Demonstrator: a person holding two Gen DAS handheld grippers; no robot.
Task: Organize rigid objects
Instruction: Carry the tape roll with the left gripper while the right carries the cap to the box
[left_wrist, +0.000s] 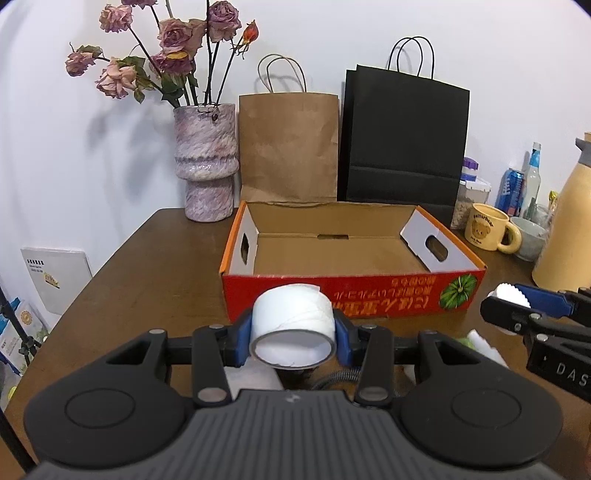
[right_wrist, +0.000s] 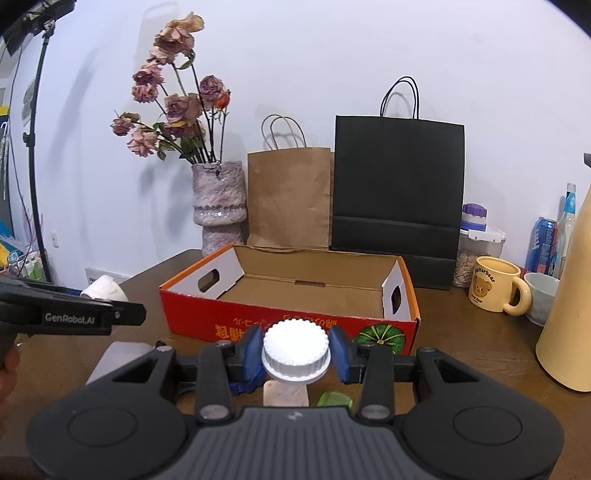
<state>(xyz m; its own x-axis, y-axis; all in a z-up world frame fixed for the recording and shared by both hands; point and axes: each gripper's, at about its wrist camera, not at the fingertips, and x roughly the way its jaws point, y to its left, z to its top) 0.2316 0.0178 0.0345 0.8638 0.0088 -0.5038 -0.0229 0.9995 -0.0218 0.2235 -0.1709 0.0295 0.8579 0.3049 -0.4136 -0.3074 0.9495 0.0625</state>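
My left gripper (left_wrist: 293, 338) is shut on a white tape roll (left_wrist: 295, 317) and holds it just in front of the red cardboard box (left_wrist: 354, 295). The open box is bare inside. My right gripper (right_wrist: 295, 349) is shut on the white ribbed cap of a bottle (right_wrist: 295, 350), in front of the same red box (right_wrist: 295, 328). In the left wrist view the right gripper (left_wrist: 517, 306) shows at the right with the white cap. In the right wrist view the left gripper shows at the left with the tape roll (right_wrist: 105, 290).
A wooden table (left_wrist: 147, 280) holds a vase of dried roses (left_wrist: 207, 162), a brown paper bag (left_wrist: 288, 147) and a black bag (left_wrist: 402, 140) behind the box. A bear mug (right_wrist: 495, 290), bowl, cans, bottles and a beige jug (right_wrist: 569, 314) stand at right.
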